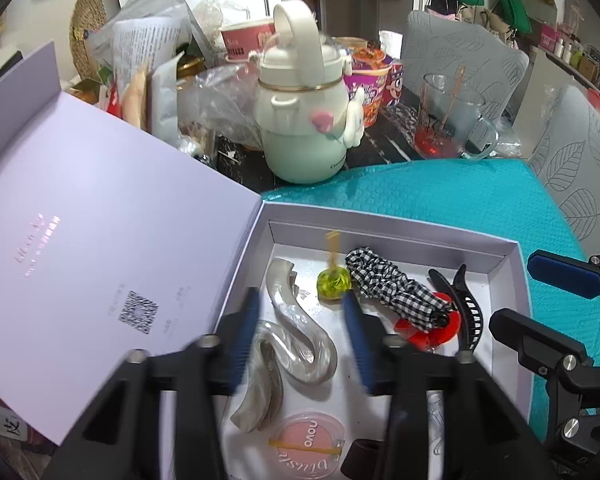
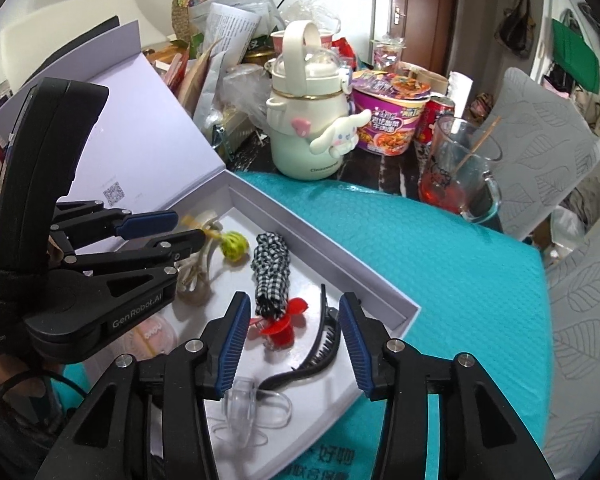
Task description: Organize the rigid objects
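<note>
An open white gift box (image 1: 516, 280) (image 2: 380, 292) lies on a teal mat. Inside are a pearly S-shaped hair clip (image 1: 300, 332), a green flower hair tie (image 1: 333, 283) (image 2: 234, 245), a black-and-white checked scrunchie (image 1: 392, 292) (image 2: 270, 272), a red clip (image 1: 440, 330) (image 2: 282, 326), a black claw clip (image 1: 466, 308) (image 2: 320, 344), a pink blush compact (image 1: 312, 444) and a clear clip (image 2: 246, 404). My left gripper (image 1: 300, 340) (image 2: 172, 228) is open over the S-shaped clip. My right gripper (image 2: 294, 344) (image 1: 540, 300) is open above the red and black clips.
The box lid (image 1: 100, 248) stands open on the left. Behind the mat stand a mint bottle with a white handle (image 1: 304, 120) (image 2: 306, 120), a glass mug with red liquid (image 1: 448, 120) (image 2: 458, 168), noodle cups (image 2: 392, 120), and piled papers and bags. Grey leaf-patterned chairs (image 2: 540, 152) are on the right.
</note>
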### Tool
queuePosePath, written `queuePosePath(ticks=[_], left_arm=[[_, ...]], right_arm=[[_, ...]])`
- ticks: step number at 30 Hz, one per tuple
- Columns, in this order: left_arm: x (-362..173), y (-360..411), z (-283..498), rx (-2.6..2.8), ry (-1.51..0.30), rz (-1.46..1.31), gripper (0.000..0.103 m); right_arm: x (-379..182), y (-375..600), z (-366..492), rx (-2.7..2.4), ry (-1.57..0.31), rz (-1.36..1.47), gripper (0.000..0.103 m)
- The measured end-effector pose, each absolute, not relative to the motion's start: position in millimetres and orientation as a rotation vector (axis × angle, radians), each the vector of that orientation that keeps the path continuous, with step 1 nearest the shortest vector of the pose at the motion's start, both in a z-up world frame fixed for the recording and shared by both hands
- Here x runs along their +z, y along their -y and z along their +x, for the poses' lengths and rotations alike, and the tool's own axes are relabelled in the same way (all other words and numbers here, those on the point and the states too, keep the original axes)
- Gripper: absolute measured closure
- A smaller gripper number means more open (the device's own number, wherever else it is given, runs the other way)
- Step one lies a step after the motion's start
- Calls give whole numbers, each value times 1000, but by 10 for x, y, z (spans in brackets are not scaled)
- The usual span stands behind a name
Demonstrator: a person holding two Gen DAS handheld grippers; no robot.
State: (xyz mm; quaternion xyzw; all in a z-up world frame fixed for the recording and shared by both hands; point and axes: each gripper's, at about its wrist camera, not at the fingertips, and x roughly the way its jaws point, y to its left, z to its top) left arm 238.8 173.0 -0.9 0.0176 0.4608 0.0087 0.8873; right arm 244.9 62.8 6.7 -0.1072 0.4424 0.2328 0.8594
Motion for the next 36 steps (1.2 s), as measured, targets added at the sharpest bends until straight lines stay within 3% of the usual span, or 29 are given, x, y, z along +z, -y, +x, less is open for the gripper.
queuePosePath(ticks=[1,2,10,20,21,23,26,36], left_arm=[[23,-1730,2368,18,-948,36,25],[70,-1730,2336,17,-934,36,20],[458,-1648,2087,25,-848,60,20],[873,-1618,1547,26,-734,55,20],[899,-1626,1488,27,-728,51,19],[944,-1631,1361,34,-714,50,0],[1004,-1623,1137,49,-683,53,0],[980,-1545,457,57,-665,54,0]], right_arm=[[101,-613,2424,487,-923,-226,55],[133,-602,2398,484,-917,-228,55],[398,-509,2197,471,-862,-236,54],[765,-426,1719,439,-751,-237,36],[797,-412,1663,434,-740,-234,35],[859,-385,1542,431,-722,-222,31],[916,-343,1386,415,-712,-198,25],[938,-263,716,393,-668,-196,23]])
